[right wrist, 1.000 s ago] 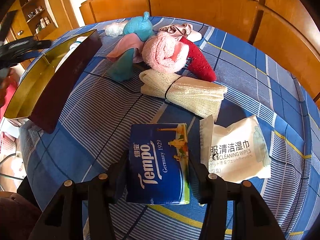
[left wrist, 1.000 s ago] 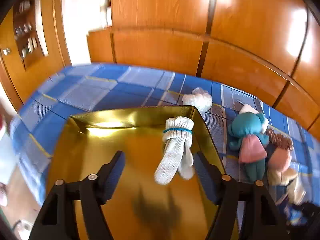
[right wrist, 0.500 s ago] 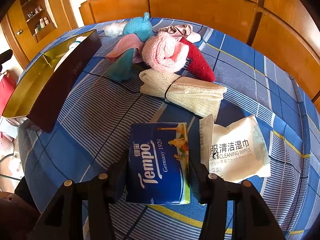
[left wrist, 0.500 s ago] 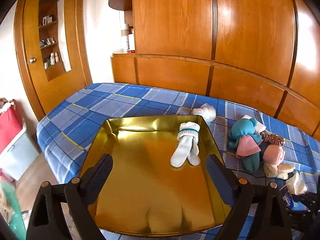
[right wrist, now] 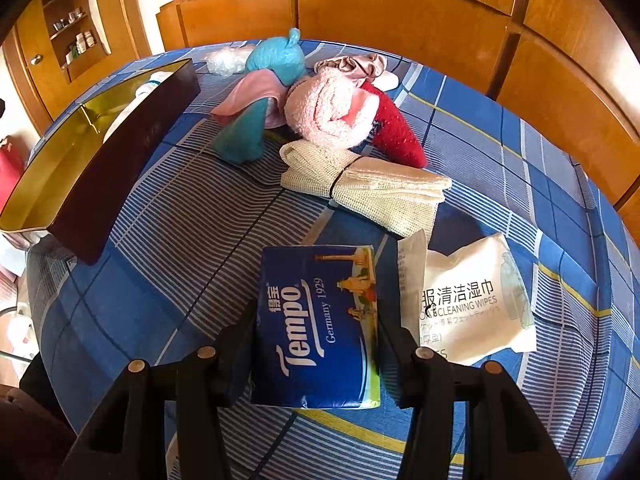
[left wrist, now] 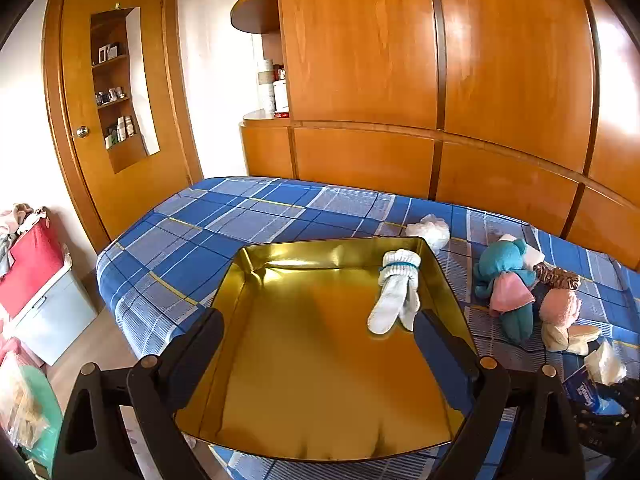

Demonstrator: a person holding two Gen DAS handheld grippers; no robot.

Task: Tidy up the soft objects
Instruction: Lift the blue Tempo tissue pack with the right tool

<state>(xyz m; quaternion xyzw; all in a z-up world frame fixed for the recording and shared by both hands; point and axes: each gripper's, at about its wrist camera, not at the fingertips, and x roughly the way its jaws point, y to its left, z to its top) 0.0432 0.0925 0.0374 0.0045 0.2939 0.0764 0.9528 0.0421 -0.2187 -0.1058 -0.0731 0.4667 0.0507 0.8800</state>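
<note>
Between your right hand-held gripper [right wrist: 316,344] fingers sits the light, squashy tissue pack [right wrist: 318,326]; squeeze its long sides gently. Left hand-held gripper [left wrist: 316,350] gapes empty.

Domestic bedroom. Ahead of the left gripper lies a bed [left wrist: 224,236] under a blue plaid cover, backed by floor-to-ceiling wooden wardrobe panels [left wrist: 360,40]. To its far left, a wooden door [left wrist: 116,120] with a round knob and a recessed shelf niche holding small bottles; low left, a red-and-grey storage box [left wrist: 36,280] heaped with clothes.
</note>
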